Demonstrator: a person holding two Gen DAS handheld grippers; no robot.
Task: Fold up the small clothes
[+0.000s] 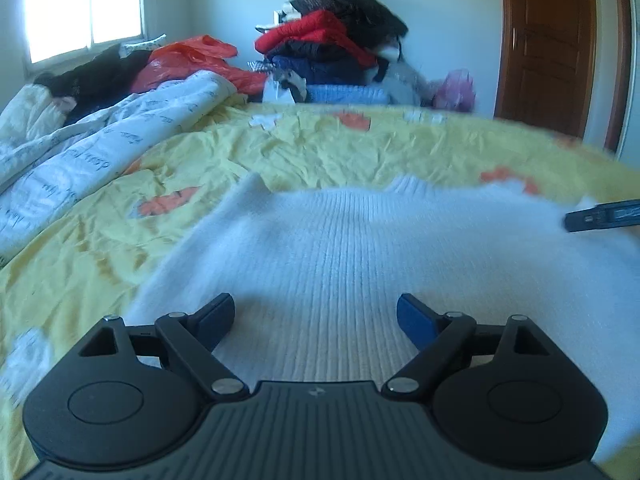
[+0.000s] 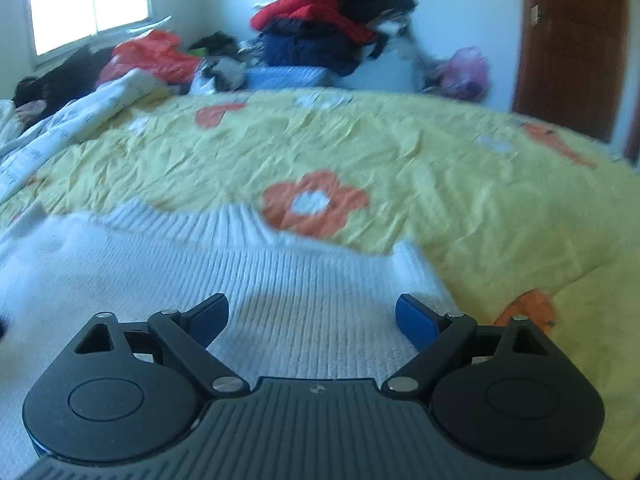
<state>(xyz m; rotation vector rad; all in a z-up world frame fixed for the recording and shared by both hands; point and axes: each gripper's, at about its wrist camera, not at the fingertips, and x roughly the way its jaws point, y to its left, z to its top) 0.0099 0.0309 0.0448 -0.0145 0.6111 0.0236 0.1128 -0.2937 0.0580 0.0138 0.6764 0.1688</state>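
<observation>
Bedroom: window (image 1: 84, 4) at left, brown door (image 1: 548, 40) at right, clothes pile (image 1: 332, 40) against far wall. Bed (image 2: 400, 152) under wrinkled yellow floral sheet. White ribbed sweater (image 1: 360, 248) flat on sheet. Left hand-held gripper (image 1: 316, 320) and right hand-held gripper (image 2: 312, 318) both spread wide over knit, grasping nothing.

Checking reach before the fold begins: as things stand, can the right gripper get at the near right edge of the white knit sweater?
Probably yes. The right gripper hangs over the white knit sweater with its jaws wide apart and empty, and the sweater's right edge lies just beside it on the yellow flowered bedspread. Nothing lies between them.
</observation>
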